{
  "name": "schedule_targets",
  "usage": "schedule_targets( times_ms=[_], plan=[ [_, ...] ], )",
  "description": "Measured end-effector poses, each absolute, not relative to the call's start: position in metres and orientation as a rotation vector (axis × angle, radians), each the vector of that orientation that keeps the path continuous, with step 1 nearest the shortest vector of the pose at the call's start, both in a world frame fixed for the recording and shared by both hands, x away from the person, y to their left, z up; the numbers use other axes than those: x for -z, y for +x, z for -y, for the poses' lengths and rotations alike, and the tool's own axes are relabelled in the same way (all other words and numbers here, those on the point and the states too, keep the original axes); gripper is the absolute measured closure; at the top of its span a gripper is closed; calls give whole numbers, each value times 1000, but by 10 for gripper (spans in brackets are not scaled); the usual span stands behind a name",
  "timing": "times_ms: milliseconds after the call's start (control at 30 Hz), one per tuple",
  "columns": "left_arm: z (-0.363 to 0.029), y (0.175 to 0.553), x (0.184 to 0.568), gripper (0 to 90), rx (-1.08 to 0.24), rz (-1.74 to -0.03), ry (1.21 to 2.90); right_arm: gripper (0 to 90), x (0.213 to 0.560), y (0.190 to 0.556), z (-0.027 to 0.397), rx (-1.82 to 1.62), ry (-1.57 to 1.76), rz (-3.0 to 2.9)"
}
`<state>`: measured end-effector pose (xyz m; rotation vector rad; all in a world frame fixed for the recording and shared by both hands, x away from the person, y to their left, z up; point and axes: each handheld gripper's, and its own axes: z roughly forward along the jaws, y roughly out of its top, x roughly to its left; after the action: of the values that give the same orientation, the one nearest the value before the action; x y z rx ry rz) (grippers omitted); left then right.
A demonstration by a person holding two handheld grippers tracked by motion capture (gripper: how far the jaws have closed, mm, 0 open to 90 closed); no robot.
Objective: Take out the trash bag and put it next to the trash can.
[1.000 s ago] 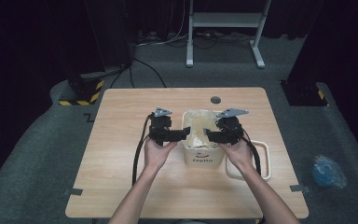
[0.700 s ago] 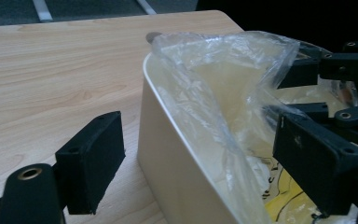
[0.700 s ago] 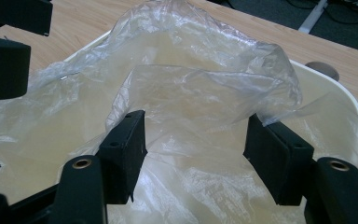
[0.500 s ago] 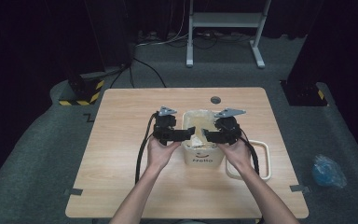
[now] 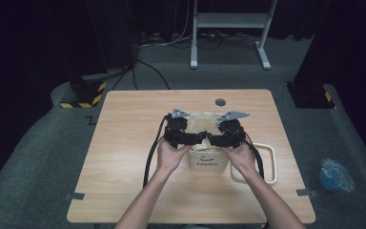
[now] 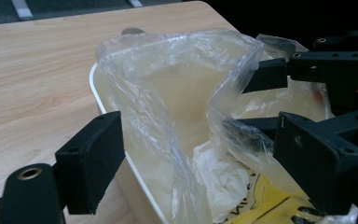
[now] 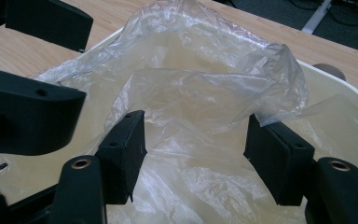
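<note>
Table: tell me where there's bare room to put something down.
The table's left side, beside the left gripper, and the far strip beyond the bin are bare. It is crowded around the bin, where the right gripper meets the left.

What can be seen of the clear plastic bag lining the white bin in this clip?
The clear plastic bag is a thin, crinkled, see-through liner with a yellowish look, sitting inside the white bin near the middle of the wooden table. Its mouth is open and stands loosely above the bin's rim. Crumpled white paper lies in it. The left gripper and right gripper, both open, straddle folds of its film.
</note>
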<state>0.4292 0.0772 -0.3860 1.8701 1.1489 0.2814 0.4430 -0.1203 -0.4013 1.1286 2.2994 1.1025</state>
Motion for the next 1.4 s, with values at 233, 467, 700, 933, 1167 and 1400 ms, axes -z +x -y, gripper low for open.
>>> schedule_targets(
  times_ms=[233, 467, 700, 933, 1167, 1400],
  plan=[
    [-68, 430, 384, 235, -314, -1146, 1896, 381, 401, 441, 118, -1106, 1108, -2302],
    [-65, 434, 380, 298, -342, -1151, 1907, 375, 401, 440, 119, -1102, 1101, -2304],
    [-59, 439, 380, 385, -342, -1176, 1934, 374, 401, 438, 116, -1089, 1072, -2308],
    [-55, 441, 383, 535, -328, -1163, 1955, 373, 402, 438, 116, -1088, 1061, -2309],
    [-54, 443, 385, 655, -322, -1168, 1977, 372, 403, 437, 115, -1080, 1053, -2310],
    [-53, 444, 388, 820, -342, -1166, 2016, 371, 403, 436, 115, -1076, 1055, -2309]
  ],
)
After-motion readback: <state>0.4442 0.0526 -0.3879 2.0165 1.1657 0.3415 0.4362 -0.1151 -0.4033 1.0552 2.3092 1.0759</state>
